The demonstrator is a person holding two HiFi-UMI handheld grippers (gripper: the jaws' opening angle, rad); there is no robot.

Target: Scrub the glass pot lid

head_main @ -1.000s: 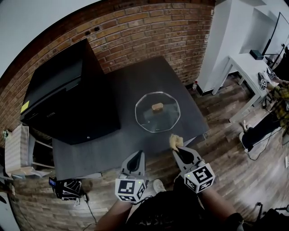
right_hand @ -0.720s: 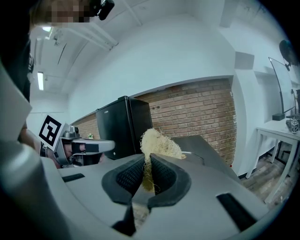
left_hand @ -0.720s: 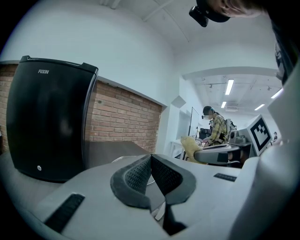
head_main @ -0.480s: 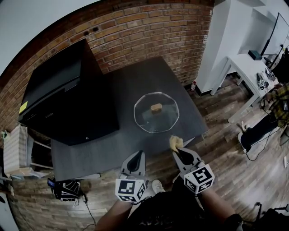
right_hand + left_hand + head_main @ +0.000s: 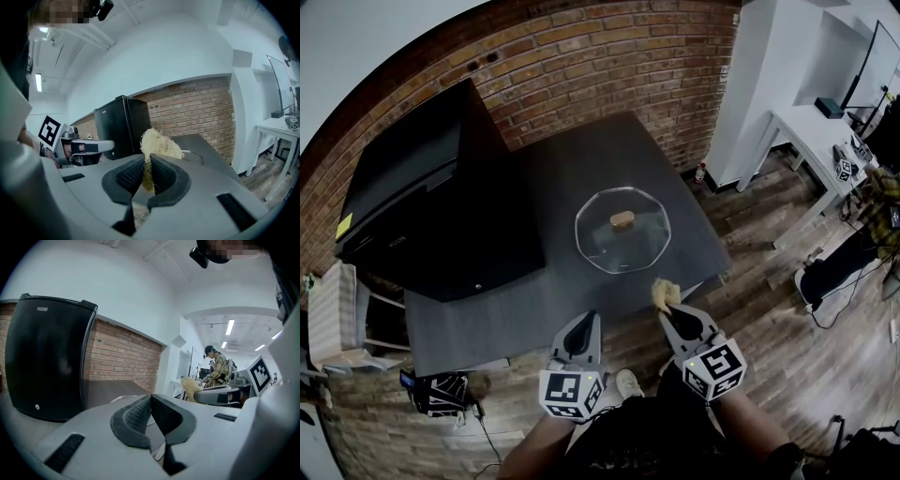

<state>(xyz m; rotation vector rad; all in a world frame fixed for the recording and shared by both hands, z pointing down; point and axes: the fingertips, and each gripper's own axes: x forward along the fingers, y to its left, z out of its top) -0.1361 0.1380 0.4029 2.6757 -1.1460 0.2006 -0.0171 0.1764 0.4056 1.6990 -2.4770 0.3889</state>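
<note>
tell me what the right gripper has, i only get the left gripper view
Observer: The right gripper is shut on a pale, fibrous scrubber.
Operator: where's the lid
Observer: The lid lies flat on the table, ahead of the right gripper and apart from it.
Operator: does it have a knob
Observer: Yes, a tan knob sits at the lid's middle.
</note>
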